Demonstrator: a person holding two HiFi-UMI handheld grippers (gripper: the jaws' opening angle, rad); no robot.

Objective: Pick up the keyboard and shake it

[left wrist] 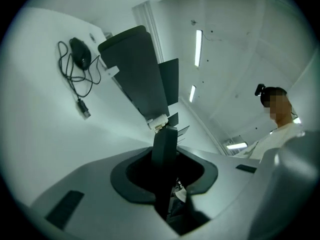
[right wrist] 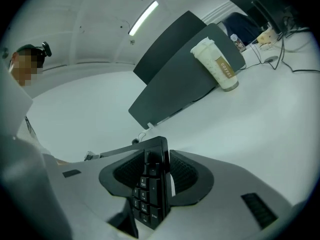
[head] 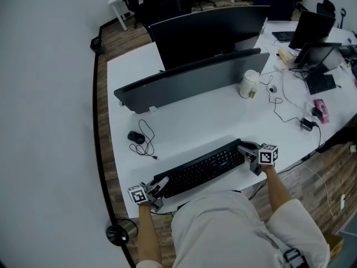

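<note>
- Left gripper (left wrist: pixel 165 153): jaws are drawn narrow and are seen closed on the left end of the keyboard (head: pixel 203 169), whose dark edge stands as a thin slab between the pads.
- Right gripper (right wrist: pixel 156 153): jaws are set partly apart around the keyboard's right end, where the number keys are seen. A pale sliver is left between the keyboard's back and one pad, so no firm press is shown.
- Keyboard: black, full-length, laid slantwise near the front edge of the desk (head: pixel 184 121), spanned end to end by the two grippers.
- Mouse (head: pixel 135 137): black, with its cable loosely coiled, placed at 10 o'clock from the keyboard, well apart.
- Divider panel (head: pixel 189 80): grey, stood upright across the desk at 12 o'clock.
- Monitor (head: pixel 209 29): dark screen, set just behind the panel.
- Coffee cup (head: pixel 249 84): pale, lidded, stood at 1 o'clock beside the panel's right end.
</note>
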